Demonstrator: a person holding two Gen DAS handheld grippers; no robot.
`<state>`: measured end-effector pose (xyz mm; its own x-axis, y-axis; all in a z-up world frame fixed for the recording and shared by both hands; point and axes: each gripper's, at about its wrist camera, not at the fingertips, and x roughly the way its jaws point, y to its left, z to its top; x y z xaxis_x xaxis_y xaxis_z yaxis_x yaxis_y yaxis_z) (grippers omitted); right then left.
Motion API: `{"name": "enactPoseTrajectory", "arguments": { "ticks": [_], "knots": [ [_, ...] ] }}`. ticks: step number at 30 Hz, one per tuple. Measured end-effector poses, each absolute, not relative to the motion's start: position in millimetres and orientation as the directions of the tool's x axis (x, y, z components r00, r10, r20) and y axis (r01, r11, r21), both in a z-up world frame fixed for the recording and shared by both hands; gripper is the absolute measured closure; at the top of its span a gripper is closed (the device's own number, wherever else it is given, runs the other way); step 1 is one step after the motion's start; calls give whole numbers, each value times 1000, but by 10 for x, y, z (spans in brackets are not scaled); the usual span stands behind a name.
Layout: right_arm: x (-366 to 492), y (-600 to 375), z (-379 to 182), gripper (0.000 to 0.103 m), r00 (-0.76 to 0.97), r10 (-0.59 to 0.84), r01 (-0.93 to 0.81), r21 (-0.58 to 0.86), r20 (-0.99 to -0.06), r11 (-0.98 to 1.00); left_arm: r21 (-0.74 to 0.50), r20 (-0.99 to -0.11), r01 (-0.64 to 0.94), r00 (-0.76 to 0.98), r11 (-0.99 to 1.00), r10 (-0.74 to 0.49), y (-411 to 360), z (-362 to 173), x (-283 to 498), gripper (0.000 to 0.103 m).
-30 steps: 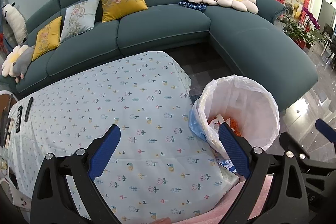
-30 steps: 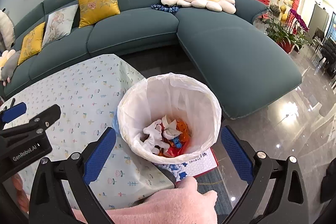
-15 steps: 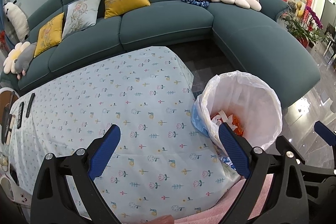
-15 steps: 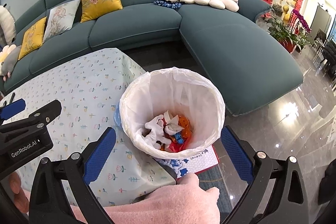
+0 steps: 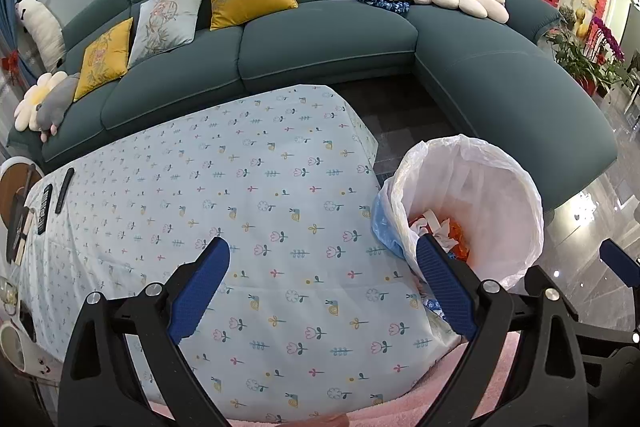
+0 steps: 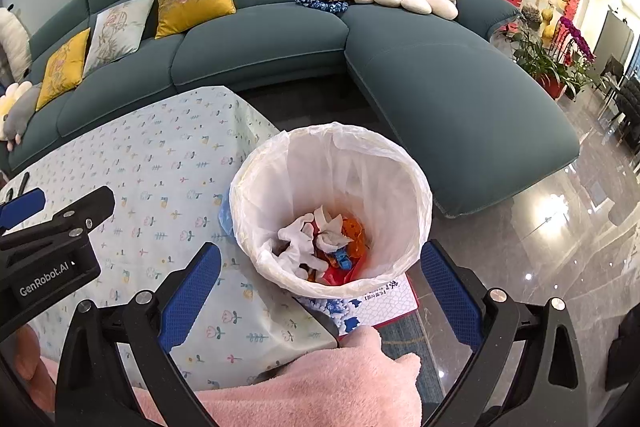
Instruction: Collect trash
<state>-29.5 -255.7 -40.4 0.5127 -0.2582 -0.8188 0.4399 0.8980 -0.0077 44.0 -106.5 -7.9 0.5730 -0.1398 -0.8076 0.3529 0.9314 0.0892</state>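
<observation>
Both grippers drift slightly over last sec, no grab. Left gripper (image 5: 320,275) & right gripper (image 6: 316,281) spread wide, empty. White-lined round trash bin (image 6: 416,195) beside floral-cloth table (image 5: 240,187) holds crumpled white/orange trash (image 6: 320,239); tabletop looks cleared, task prob. done.

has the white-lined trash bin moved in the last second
Cannot tell that it moved itself: the white-lined trash bin stays beside the same corner of the floral-clothed table; both slid down the right wrist view together.
</observation>
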Motion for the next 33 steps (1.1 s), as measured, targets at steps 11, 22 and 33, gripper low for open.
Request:
{"name": "enactPoseTrajectory", "arguments": {
  "ticks": [11, 22, 33],
  "knots": [
    [-302, -2531, -447, 7, 508, -258, 441, -9, -821, 897, 96, -811, 376, 566, 922, -146, -1091, -117, 398, 13],
    [-329, -2535, -469, 7, 500, -255, 444, -8, -828, 896, 100, -820, 373, 557, 922, -136, -1101, -160, 390, 14],
    [-349, -2570, -504, 7, 492, -249, 446, -4, -834, 895, 100, -822, 375, 553, 922, -136, -1109, -177, 384, 14]
  ]
}}
